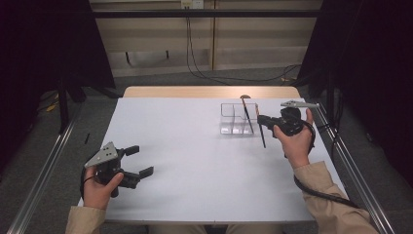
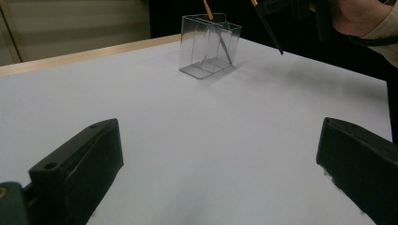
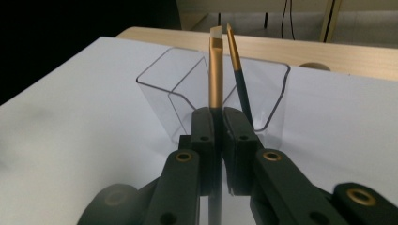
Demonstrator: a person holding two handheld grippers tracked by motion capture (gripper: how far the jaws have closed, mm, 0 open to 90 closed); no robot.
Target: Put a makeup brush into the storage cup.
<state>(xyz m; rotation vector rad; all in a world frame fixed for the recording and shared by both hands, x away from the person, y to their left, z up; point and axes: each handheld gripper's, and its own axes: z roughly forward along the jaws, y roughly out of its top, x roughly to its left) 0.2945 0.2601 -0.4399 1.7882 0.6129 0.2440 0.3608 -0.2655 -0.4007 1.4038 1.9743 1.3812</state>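
A clear plastic holder point(image 1: 230, 120) with compartments stands on the far right part of the white table point(image 1: 195, 165). One dark-handled brush point(image 1: 247, 116) leans inside it. My right gripper point(image 1: 262, 120) hovers just right of the holder, shut on a second brush point(image 1: 262, 135) whose black handle hangs below the jaws. In the right gripper view that held brush point(image 3: 216, 77) shows a gold ferrule and a white tip rising from my right gripper point(image 3: 219, 117), in front of the holder point(image 3: 157, 86) and the standing brush point(image 3: 241, 89). My left gripper point(image 1: 141, 160) rests open at the front left, nothing between its jaws.
The left gripper view looks across bare table to the holder point(image 2: 206, 51) and the held brush point(image 2: 272, 33). A wooden strip point(image 1: 209, 91) edges the far side. Metal rails point(image 1: 350, 165) run along both sides, and cables lie on the floor behind.
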